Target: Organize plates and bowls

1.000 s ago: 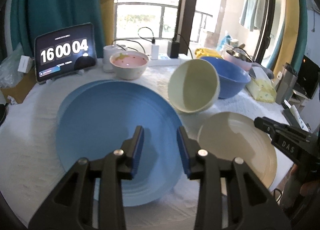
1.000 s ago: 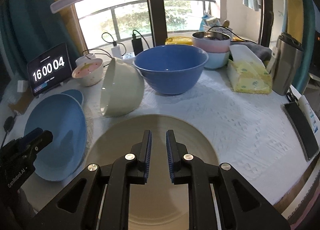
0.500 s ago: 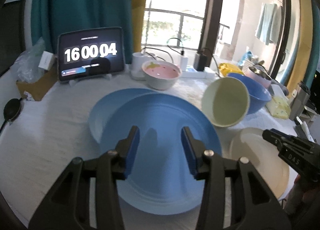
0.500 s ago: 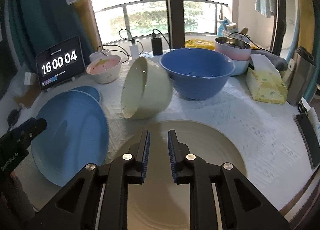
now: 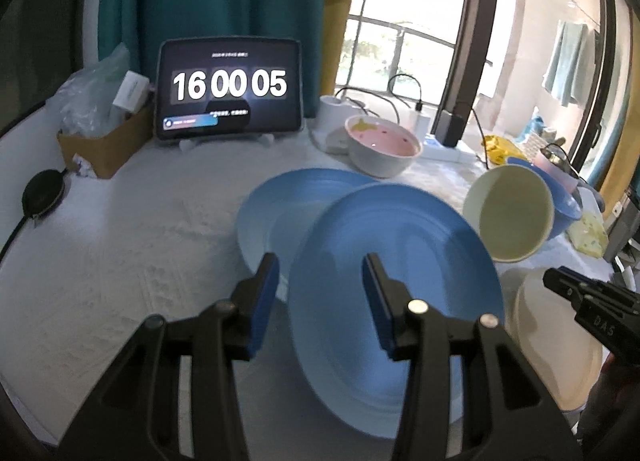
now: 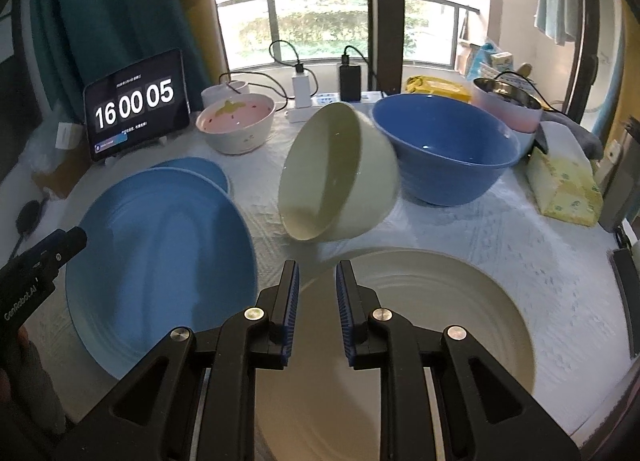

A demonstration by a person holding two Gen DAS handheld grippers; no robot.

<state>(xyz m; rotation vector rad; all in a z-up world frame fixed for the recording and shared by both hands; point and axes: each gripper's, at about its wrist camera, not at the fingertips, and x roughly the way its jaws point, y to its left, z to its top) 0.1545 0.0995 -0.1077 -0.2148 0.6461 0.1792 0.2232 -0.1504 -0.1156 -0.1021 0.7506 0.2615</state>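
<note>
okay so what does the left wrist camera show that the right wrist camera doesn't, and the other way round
Only the left wrist view shows the cardboard box with plastic bags behind the tablet's left side.

Only the right wrist view shows the whole cream plate, the yellow tissue pack and the pink-and-steel pot.

Both show the large blue plate, the smaller blue plate behind it, the tipped cream bowl, the pink-lined bowl, the blue bowl and the tablet clock. The left gripper and right gripper are open and empty.
</note>
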